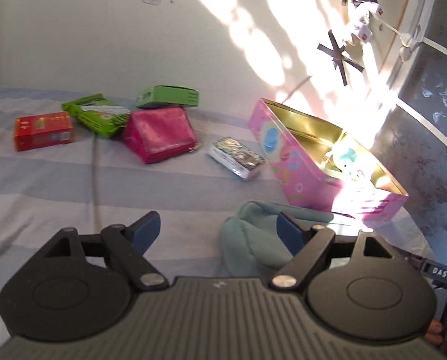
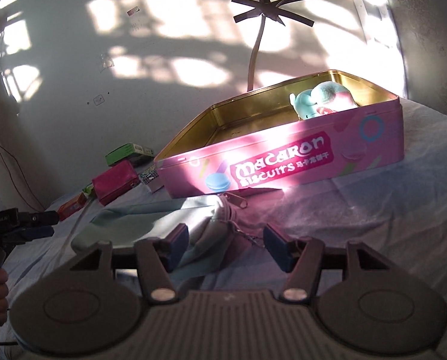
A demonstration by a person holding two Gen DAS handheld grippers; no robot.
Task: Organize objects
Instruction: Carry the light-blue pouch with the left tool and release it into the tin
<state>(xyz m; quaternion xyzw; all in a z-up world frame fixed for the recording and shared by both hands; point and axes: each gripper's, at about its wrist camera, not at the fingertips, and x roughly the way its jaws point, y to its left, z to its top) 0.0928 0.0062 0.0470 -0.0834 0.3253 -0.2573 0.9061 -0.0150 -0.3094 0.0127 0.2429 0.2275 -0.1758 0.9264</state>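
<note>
The right gripper's (image 2: 225,247) blue fingers (image 2: 276,247) stand partly open around the zip end of a soft teal pouch (image 2: 151,219) on the striped bed sheet (image 1: 58,180), but they do not squeeze it, and the left gripper (image 1: 220,231) is open wide and holds nothing. Just past the pouch sits the open pink tin (image 2: 283,162) with a small plush toy (image 2: 322,99) inside. Farther off lie a shiny card pack (image 1: 238,157), a pink purse (image 1: 160,133), two green boxes (image 1: 169,96) and a red box (image 1: 43,130).

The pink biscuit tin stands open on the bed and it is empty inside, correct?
Not empty. The pink biscuit tin stands open on the bed, but a teal plush toy lies inside, at one end. The right wrist view shows it.
</note>
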